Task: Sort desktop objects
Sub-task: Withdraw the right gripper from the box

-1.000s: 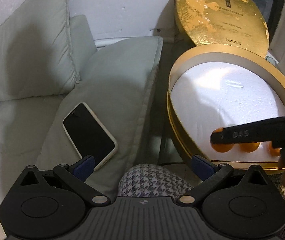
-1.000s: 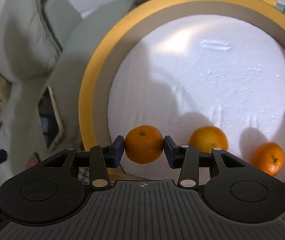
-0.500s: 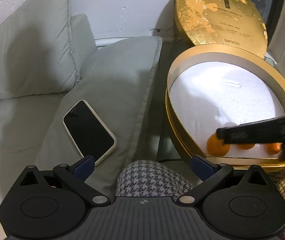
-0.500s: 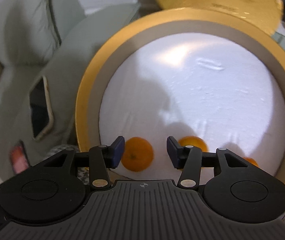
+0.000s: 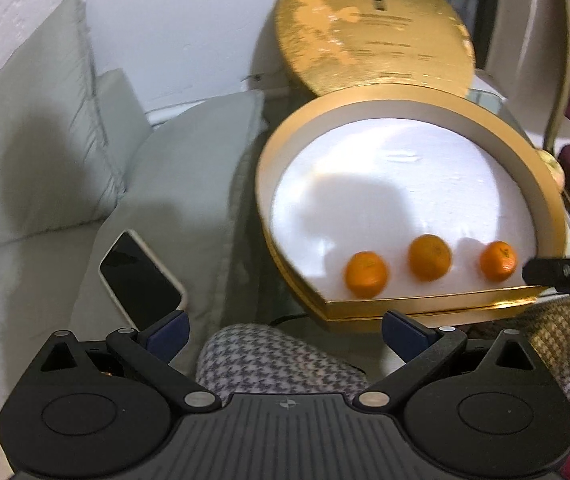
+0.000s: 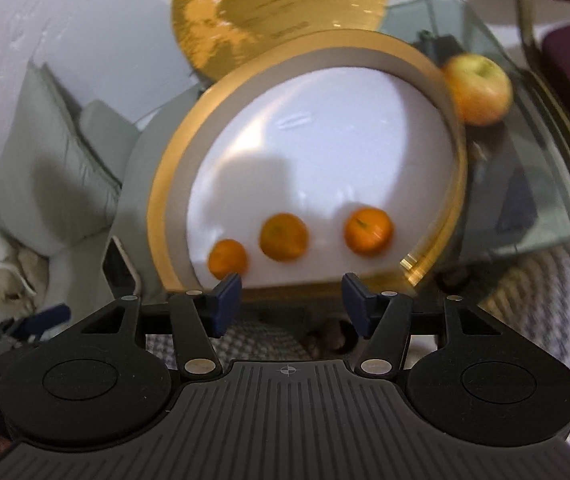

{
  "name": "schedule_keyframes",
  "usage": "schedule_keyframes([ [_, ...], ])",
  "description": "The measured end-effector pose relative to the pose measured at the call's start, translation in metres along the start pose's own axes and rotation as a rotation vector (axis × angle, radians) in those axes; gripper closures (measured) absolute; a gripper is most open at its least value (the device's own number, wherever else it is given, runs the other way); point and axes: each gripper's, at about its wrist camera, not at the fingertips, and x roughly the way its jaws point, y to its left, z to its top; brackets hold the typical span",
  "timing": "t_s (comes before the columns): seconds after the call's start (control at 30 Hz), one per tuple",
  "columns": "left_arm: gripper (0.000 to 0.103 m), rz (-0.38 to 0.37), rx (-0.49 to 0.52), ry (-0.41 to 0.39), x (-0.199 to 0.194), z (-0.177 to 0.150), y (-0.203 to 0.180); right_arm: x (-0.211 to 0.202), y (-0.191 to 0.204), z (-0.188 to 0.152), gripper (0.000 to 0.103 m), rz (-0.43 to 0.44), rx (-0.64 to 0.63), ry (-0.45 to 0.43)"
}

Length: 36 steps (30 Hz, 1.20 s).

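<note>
Three oranges sit in a row along the near edge of the white foam floor inside the round gold box: left orange, middle orange, right orange, all apart from each other, none held. Same three in the right wrist view at. Right gripper is spread wide and empty, fingertips just outside the near rim of the box, over a houndstooth-patterned knee. Left gripper also wide and empty, sitting near and to the left of the box. Gold lid stands tilted behind the box against the white wall. An apple lies on the glass table just beyond the box's far right rim. Left of the box, a phone lies screen-up on a grey cushion. Both views motion-blurred.
</note>
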Motion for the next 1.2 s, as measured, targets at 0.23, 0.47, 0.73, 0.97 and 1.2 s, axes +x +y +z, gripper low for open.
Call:
schedule_keyframes([
  [0.23,0.001,-0.021,0.126,-0.032,-0.016,0.002,-0.041,-0.014,-0.016,-0.018,0.041,0.018,0.014,-0.013],
  [0.47,0.001,0.003,0.215,-0.059,-0.027,0.003,-0.065,-0.022,-0.027,-0.018,0.035,0.039,0.034,-0.04],
  [0.73,0.001,0.008,0.248,-0.048,-0.025,0.003,-0.076,-0.023,-0.038,-0.019,0.035,0.039,0.064,-0.041],
  [0.97,0.001,0.005,0.267,-0.039,-0.021,0.005,-0.083,-0.022,-0.047,-0.017,0.035,0.04,0.088,-0.043],
  [1.2,0.001,-0.001,0.282,-0.025,-0.015,0.01,-0.089,-0.024,-0.061,-0.009,0.034,0.034,0.131,-0.059],
])
